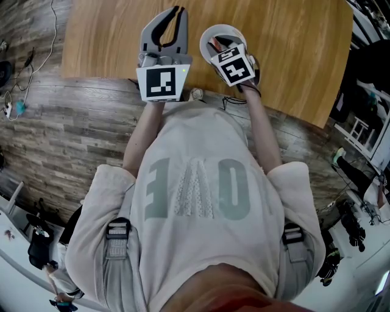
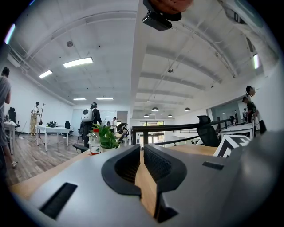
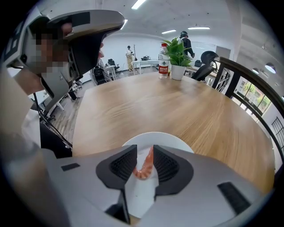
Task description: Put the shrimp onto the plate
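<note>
The right claw (image 3: 144, 148) stands apart around the shrimp (image 3: 144, 170) lying on the plate (image 3: 175, 142); the left claw (image 2: 141, 146) is together, empty. The shrimp seems light, soft, slippery: grip its thick middle.

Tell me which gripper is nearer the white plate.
Right. The right gripper hangs over the white plate, the shrimp between its open jaws. The left gripper is beside the plate, over bare wooden table.

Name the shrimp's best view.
Right gripper view: the shrimp shows between the jaws of the right tool, over the white plate. Head view's marker cube mostly covers it; left gripper view lacks it.
</note>
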The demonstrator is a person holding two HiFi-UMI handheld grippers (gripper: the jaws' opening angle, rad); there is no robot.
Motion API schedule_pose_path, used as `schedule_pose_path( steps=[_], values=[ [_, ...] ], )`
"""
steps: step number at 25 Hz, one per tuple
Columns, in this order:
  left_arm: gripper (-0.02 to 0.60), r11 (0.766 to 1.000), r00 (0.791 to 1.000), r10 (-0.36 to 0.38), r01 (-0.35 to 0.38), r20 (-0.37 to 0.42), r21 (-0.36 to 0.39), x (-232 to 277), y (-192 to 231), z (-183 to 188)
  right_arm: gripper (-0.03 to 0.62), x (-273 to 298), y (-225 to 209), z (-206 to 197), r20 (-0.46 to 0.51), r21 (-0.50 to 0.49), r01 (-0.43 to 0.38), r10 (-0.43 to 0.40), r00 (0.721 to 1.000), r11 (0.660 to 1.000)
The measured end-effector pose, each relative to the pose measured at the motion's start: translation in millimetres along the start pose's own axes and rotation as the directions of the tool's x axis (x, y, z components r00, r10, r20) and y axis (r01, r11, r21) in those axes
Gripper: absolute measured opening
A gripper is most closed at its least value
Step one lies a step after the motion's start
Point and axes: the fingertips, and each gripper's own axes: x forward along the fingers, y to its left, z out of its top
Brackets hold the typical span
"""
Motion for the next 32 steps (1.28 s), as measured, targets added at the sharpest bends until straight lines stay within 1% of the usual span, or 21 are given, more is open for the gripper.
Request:
schedule_pose_path(
  steps=[3, 7, 8, 9, 10, 11, 12, 14, 15, 17, 20, 21, 22, 23, 24, 26, 27, 28, 29, 30, 32],
  values=[
    [0.032, 1.000, 1.000, -0.006, 0.006, 0.004, 0.009, 0, -5, 3, 0.112, -8, -2, 5, 0.030, 0.014, -0.001, 0.001, 1.000, 1.000],
    [0.032, 1.000, 1.000, -0.012, 0.011, 0.025, 0.008, -3, -6, 9, 0.118, -37, -9, 34, 0.139, 0.042, 0.026, -0.032, 0.990, 0.999],
    [0.032, 1.000, 0.999, -0.014, 0.014, 0.034, 0.009, -3, -5, 12, 0.118, -48, -14, 46, 0.181, 0.054, 0.042, -0.051, 0.982, 0.998],
    [0.032, 1.000, 0.999, -0.019, 0.018, 0.041, 0.010, -3, -4, 15, 0.118, -61, -20, 61, 0.235, 0.072, 0.066, -0.081, 0.969, 0.995],
    [0.032, 1.000, 0.999, -0.025, 0.025, 0.046, 0.009, -2, -4, 19, 0.117, -77, -27, 76, 0.298, 0.098, 0.093, -0.118, 0.947, 0.991],
    [0.032, 0.999, 0.998, -0.032, 0.031, 0.051, 0.009, -2, -5, 23, 0.115, -95, -34, 92, 0.369, 0.132, 0.114, -0.156, 0.916, 0.985],
    [0.032, 0.999, 0.998, -0.038, 0.038, 0.058, 0.013, -1, -5, 30, 0.113, -115, -39, 107, 0.446, 0.168, 0.126, -0.190, 0.875, 0.978],
    [0.032, 0.998, 0.995, -0.053, 0.052, 0.086, 0.025, -1, -9, 49, 0.084, -157, -47, 129, 0.587, 0.239, 0.138, -0.256, 0.768, 0.961],
    [0.032, 0.998, 0.992, -0.064, 0.061, 0.105, 0.034, 0, -12, 60, 0.069, -179, -50, 136, 0.636, 0.267, 0.156, -0.295, 0.713, 0.951],
    [0.032, 0.995, 0.985, -0.091, 0.082, 0.143, 0.064, 3, -21, 84, 0.052, -220, -52, 143, 0.702, 0.299, 0.226, -0.374, 0.606, 0.927],
    [0.032, 0.982, 0.967, -0.158, 0.133, 0.198, 0.135, 5, -39, 116, 0.032, -275, -48, 147, 0.768, 0.331, 0.330, -0.455, 0.450, 0.884],
    [0.032, 0.977, 0.960, -0.181, 0.150, 0.214, 0.150, 4, -45, 125, 0.028, -291, -47, 148, 0.781, 0.344, 0.361, -0.477, 0.403, 0.867],
    [0.032, 0.973, 0.953, -0.200, 0.167, 0.227, 0.157, 2, -52, 133, 0.026, -306, -46, 147, 0.788, 0.357, 0.389, -0.497, 0.363, 0.849],
    [0.032, 0.970, 0.947, -0.218, 0.184, 0.236, 0.161, 1, -60, 140, 0.024, -320, -45, 144, 0.792, 0.370, 0.409, -0.513, 0.331, 0.834],
    [0.032, 0.965, 0.941, -0.237, 0.200, 0.241, 0.167, -1, -67, 146, 0.023, -331, -45, 141, 0.793, 0.383, 0.422, -0.527, 0.305, 0.822],
    [0.032, 0.955, 0.928, -0.275, 0.233, 0.251, 0.186, -2, -82, 155, 0.023, -346, -46, 131, 0.788, 0.416, 0.435, -0.555, 0.265, 0.799],
    [0.032, 0.949, 0.921, -0.293, 0.247, 0.257, 0.197, -3, -87, 159, 0.023, -351, -46, 125, 0.780, 0.434, 0.443, -0.573, 0.251, 0.785],
    [0.032, 0.944, 0.913, -0.309, 0.260, 0.264, 0.205, -3, -92, 162, 0.023, -352, -46, 119, 0.769, 0.450, 0.453, -0.592, 0.243, 0.770],
    [0.032, 0.939, 0.908, -0.322, 0.271, 0.269, 0.211, -3, -95, 164, 0.021, -352, -46, 114, 0.755, 0.461, 0.464, -0.609, 0.243, 0.756],
    [0.032, 0.936, 0.904, -0.331, 0.279, 0.271, 0.215, -3, -99, 164, 0.021, -350, -47, 109, 0.741, 0.469, 0.471, -0.623, 0.251, 0.747],
    [0.032, 0.932, 0.901, -0.343, 0.290, 0.266, 0.220, -2, -105, 163, 0.020, -347, -49, 100, 0.721, 0.485, 0.465, -0.640, 0.267, 0.741]
  ],
)
